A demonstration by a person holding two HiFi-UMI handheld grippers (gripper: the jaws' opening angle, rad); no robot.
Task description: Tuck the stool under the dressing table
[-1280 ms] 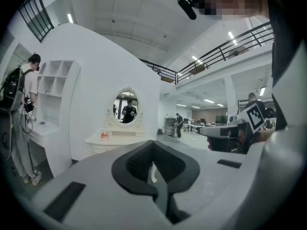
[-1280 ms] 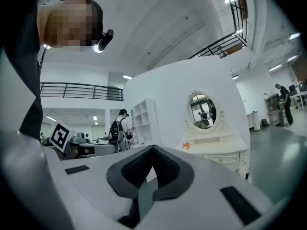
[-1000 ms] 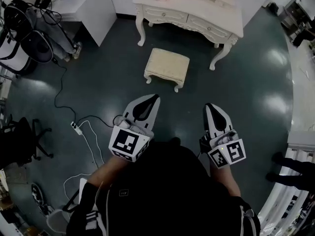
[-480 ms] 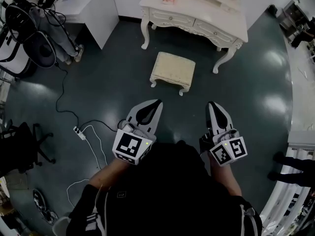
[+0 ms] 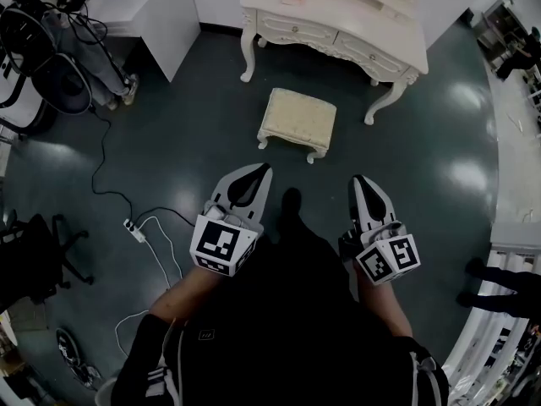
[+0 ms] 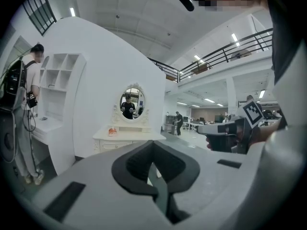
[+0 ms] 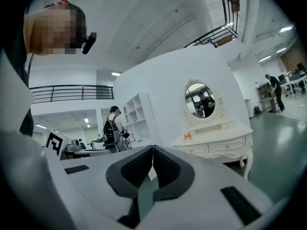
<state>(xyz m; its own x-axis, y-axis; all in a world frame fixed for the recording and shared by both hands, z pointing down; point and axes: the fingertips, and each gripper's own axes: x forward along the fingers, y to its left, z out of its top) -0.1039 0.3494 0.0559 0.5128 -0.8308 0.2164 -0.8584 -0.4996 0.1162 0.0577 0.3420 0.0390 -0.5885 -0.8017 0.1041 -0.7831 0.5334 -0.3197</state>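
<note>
Left gripper [image 5: 259, 174] and right gripper [image 5: 363, 184] jaws together; cushioned cream stool [image 5: 297, 118] before carved dressing table [image 5: 363, 25].

white power strip [image 5: 131, 225] and black office chair [image 5: 34, 252] on dark floor [image 5: 423, 142]

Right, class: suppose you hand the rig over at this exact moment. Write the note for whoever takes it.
Left gripper: shut, empty, held out ahead of the person, short of the stool.
Right gripper: shut, empty, beside the left one.
Stool: on the floor in front of the dressing table, fully out from under it; neither gripper touches it.
Done: nothing yet.
Left: reach the stool and push it under the dressing table, between its legs.
</note>
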